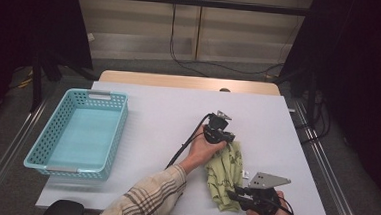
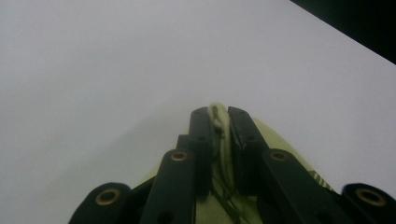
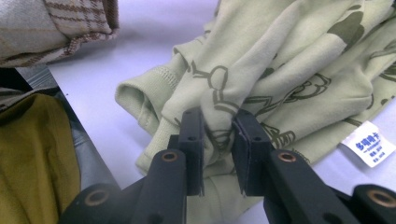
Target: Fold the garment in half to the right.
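On the white table, a pale green printed garment is seen lying crumpled near the front right edge, between the two grippers. At the left side a light blue plastic basket is noted, well apart from the cloth; nothing is seen between it and the garment. The left gripper is seen at the garment's far edge, its jaws clamped on a thin fold of fabric in the left gripper view. The right gripper is seen at the near edge, its jaws pinched on a bunched fold. A white label is observed at the hem, its print too small to be read. A plaid sleeve is cut off by the bottom edge. Part of the garment is hidden by the left hand. A wood strip borders the far side of the table; dark curtains, a panelled wall and trailing cables are recorded behind.
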A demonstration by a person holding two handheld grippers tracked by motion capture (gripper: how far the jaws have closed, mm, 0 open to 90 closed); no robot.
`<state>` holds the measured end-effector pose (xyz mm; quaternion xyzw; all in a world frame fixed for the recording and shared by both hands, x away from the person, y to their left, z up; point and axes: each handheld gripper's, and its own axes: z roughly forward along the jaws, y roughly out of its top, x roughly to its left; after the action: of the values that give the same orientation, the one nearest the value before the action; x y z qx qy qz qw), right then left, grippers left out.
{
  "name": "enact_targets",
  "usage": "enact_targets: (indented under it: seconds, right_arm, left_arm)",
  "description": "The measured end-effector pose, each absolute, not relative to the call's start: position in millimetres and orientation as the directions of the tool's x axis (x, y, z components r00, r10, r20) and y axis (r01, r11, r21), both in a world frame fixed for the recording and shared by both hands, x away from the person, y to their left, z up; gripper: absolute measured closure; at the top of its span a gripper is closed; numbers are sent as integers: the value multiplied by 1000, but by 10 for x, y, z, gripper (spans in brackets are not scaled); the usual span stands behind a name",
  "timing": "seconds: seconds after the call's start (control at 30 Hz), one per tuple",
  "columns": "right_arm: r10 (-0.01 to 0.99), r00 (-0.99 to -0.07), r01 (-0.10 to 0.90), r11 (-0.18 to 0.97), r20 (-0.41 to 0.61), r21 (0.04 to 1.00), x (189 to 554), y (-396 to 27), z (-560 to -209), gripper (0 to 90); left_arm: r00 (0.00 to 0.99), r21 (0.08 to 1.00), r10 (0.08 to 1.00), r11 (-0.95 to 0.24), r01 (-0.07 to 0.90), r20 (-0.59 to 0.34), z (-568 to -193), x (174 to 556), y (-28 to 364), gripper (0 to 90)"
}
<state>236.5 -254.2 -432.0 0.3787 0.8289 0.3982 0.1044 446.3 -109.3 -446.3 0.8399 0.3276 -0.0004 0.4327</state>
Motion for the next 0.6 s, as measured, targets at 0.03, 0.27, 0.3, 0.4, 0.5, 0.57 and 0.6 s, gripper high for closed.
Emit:
enact_targets:
  seconds: [0.03,0.27,0.3,0.4,0.5,0.57,0.6]
  right_arm:
    - [713,-689,546,395,128,739,2366,-2547,-4321,747]
    - [724,-673,552,357,150,753,2363,-2603,-4286,653]
    - [724,-672,552,352,154,756,2362,-2609,-4277,630]
    - [736,-659,547,329,153,770,2361,-2645,-4248,543]
    - [749,-645,544,314,149,778,2362,-2673,-4231,476]
    - [759,-633,542,298,148,786,2360,-2683,-4217,441]
    - [761,-633,536,296,144,791,2358,-2691,-4206,434]
  left_arm:
    - [786,730,549,-409,548,-283,-4462,4462,-1093,787]
    - [789,744,540,-390,543,-293,-4419,4455,-1055,683]
    - [789,745,539,-387,543,-295,-4404,4446,-1055,657]
    - [790,754,539,-378,536,-292,-4369,4455,-1028,596]
    - [795,777,535,-357,518,-285,-4334,4455,-990,489]
    - [811,800,526,-356,482,-255,-4315,4447,-953,480]
    - [811,805,530,-352,477,-249,-4308,4450,-935,470]
